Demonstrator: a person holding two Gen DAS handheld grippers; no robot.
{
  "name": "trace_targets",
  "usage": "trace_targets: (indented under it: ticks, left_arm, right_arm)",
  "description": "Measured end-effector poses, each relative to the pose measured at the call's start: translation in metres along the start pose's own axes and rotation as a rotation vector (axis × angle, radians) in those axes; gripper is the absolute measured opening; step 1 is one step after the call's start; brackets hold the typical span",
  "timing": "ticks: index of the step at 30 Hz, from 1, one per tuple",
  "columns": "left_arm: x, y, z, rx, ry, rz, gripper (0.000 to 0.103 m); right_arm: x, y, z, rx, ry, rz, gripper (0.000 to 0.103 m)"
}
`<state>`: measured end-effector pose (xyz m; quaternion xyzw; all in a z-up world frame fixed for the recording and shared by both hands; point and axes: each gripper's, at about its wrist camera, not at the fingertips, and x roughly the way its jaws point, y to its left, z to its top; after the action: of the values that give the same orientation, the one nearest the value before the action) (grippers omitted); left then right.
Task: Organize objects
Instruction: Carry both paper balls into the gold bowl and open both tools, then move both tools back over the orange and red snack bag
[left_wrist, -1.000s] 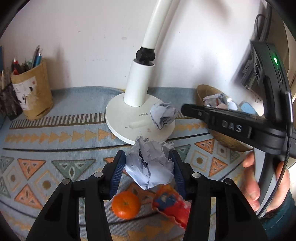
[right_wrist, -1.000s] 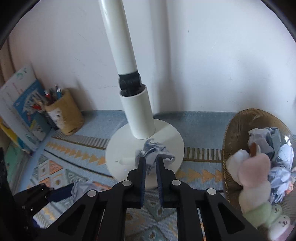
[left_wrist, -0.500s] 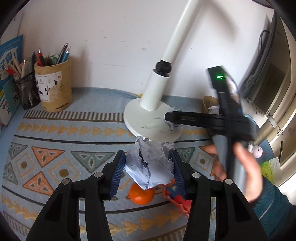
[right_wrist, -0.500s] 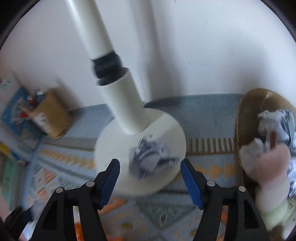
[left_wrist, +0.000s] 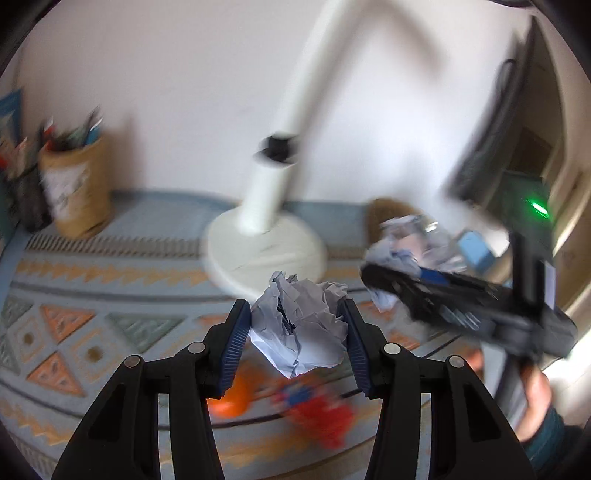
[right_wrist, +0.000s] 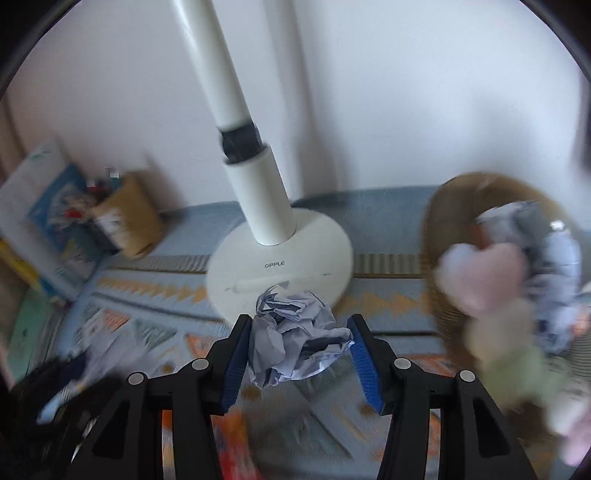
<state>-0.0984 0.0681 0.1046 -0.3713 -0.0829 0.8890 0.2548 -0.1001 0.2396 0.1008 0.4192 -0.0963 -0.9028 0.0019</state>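
Left gripper (left_wrist: 295, 332): jaws clamped on a crumpled paper ball (left_wrist: 301, 328), held above the patterned worktop mat (left_wrist: 92, 306).
Right gripper (right_wrist: 297, 349): jaws clamped on a second paper wad (right_wrist: 295, 347).
Wicker basket (right_wrist: 437, 221): at the worktop's right edge, nearer the right gripper, already holding paper and plush toys.
Paper: pale blue-white, creased, no long axis.

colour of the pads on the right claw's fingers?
Blue, ribbed pads on black fingers, gripping a crumpled pale blue paper ball. Right wrist view shows it best.

Right tool (right_wrist: 297, 349) clamps crumpled paper ball (right_wrist: 293, 338) before lamp base (right_wrist: 314, 254); basket (right_wrist: 448, 206) at right.
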Motion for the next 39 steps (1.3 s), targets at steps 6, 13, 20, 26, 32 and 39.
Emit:
trace_targets:
  ticks: [6,13,20,26,32,39]
  left_arm:
    - [0.005,-0.089,0.035,0.097,-0.081,-0.07,0.047]
    - [0.063,-0.168,0.056,0.174,-0.054,-0.163,0.047]
    - [0.115,-0.198,0.049,0.203,-0.01,-0.121,0.07]
    - [0.112,-0.185,0.048,0.162,-0.011,-0.096,0.097]
    - [0.054,-0.146,0.032,0.072,-0.067,-0.075,0.097]
    - [-0.049,-0.106,0.012,0.049,-0.198,0.05,0.099]
  right_arm:
    - [-0.128,-0.056,0.008,0.059,-0.235,-0.049,0.053]
    - [-0.192,-0.172,0.018,0.207,-0.37,-0.22,0.054]
    - [-0.152,-0.231,0.023,0.295,-0.3,-0.231,0.063]
    - [-0.12,-0.249,0.038,0.271,-0.235,-0.279,0.072]
    - [-0.141,-0.25,0.008,0.317,-0.247,-0.205,0.072]
    - [-0.2,-0.194,-0.01,0.237,-0.337,-0.076,0.072]
